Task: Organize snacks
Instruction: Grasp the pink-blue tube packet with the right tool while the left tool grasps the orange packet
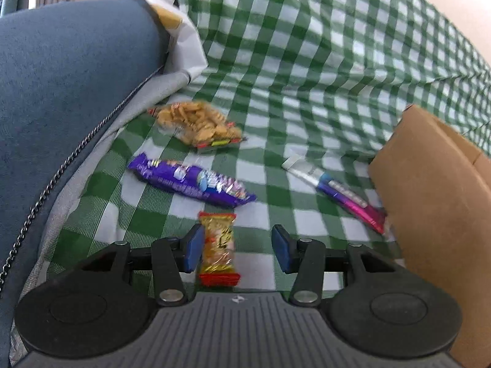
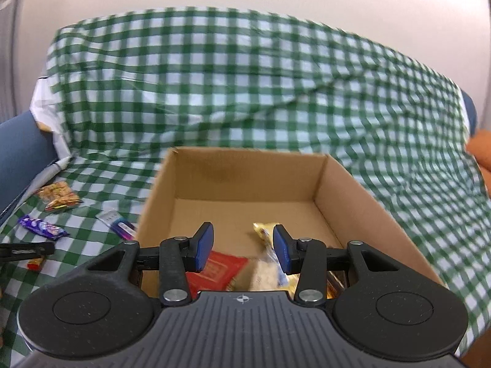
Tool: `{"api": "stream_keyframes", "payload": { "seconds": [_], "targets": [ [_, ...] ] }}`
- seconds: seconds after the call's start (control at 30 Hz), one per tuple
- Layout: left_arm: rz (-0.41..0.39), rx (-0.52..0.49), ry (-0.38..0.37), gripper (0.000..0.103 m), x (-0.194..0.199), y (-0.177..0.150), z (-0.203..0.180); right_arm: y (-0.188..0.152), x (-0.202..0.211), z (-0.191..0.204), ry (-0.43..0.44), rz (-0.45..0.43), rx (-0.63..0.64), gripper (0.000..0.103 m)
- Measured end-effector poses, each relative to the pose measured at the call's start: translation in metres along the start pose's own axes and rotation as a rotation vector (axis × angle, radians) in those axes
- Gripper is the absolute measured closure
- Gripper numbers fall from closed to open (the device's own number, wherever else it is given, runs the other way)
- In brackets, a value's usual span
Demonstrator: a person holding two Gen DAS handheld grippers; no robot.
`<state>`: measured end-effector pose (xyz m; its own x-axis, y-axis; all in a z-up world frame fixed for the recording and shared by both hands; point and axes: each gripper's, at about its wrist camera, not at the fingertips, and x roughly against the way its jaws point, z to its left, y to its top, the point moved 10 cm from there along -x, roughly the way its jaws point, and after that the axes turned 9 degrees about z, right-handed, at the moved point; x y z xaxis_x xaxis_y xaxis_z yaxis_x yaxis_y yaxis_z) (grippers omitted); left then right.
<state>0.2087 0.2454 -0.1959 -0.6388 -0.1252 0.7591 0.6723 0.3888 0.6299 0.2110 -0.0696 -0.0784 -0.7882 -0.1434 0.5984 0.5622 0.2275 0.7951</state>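
Note:
My left gripper (image 1: 237, 250) hangs low over the green checked cloth (image 1: 307, 61) with its jaws open. A gold-and-red snack packet (image 1: 218, 248) lies on the cloth between them, close to the left pad (image 1: 193, 251) and apart from the right one. Beyond it lie a purple packet (image 1: 190, 179) and a clear bag of golden biscuits (image 1: 196, 122). A purple-pink sachet (image 1: 337, 190) lies beside the cardboard box (image 1: 429, 199). My right gripper (image 2: 242, 248) is open over the cardboard box (image 2: 245, 178), gripping nothing. A red packet (image 2: 224, 270) and a yellow-white packet (image 2: 265, 263) lie inside.
A blue sofa arm (image 1: 61, 92) rises at the left, with a white bag (image 1: 181, 30) behind it. The cloth climbs the sofa back. In the right wrist view the purple packet (image 2: 43, 228), biscuit bag (image 2: 58, 196) and sachet (image 2: 119, 220) lie left of the box.

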Motion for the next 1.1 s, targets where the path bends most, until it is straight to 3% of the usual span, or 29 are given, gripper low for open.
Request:
{"api": "stream_keyframes", "payload": {
  "seconds": [0.07, 0.17, 0.33, 0.5, 0.7, 0.83, 0.93, 1.0, 1.1],
  "targets": [
    [0.030, -0.014, 0.022, 0.059, -0.006, -0.005, 0.002, 0.010, 0.002, 0.016, 0.062, 0.000, 0.031, 0.057],
    [0.030, -0.041, 0.038, 0.081, -0.005, -0.006, 0.002, 0.023, -0.008, 0.055, 0.201, 0.062, 0.104, 0.055],
    [0.026, -0.004, 0.004, 0.083, -0.001, -0.005, 0.007, 0.037, -0.053, 0.140, 0.275, 0.211, 0.269, 0.048],
    [0.045, 0.061, -0.036, 0.083, 0.000, -0.006, 0.017, 0.036, -0.117, 0.193, 0.175, 0.307, 0.414, 0.043],
    [0.053, 0.081, -0.055, 0.082, 0.000, -0.006, 0.018, 0.001, -0.187, 0.210, 0.022, 0.497, 0.634, 0.037],
    [0.058, 0.101, -0.071, 0.082, 0.000, -0.006, 0.020, -0.003, -0.204, 0.211, 0.009, 0.545, 0.665, 0.023],
    [0.062, 0.120, -0.086, 0.082, 0.000, -0.006, 0.022, 0.000, -0.210, 0.214, -0.001, 0.556, 0.683, 0.021],
    [0.065, 0.129, -0.096, 0.082, 0.000, -0.006, 0.023, 0.003, -0.213, 0.213, 0.014, 0.581, 0.651, 0.023],
    [0.069, 0.144, -0.109, 0.082, 0.001, -0.006, 0.025, 0.003, -0.214, 0.215, 0.105, 0.635, 0.590, 0.054]
  ]
}}
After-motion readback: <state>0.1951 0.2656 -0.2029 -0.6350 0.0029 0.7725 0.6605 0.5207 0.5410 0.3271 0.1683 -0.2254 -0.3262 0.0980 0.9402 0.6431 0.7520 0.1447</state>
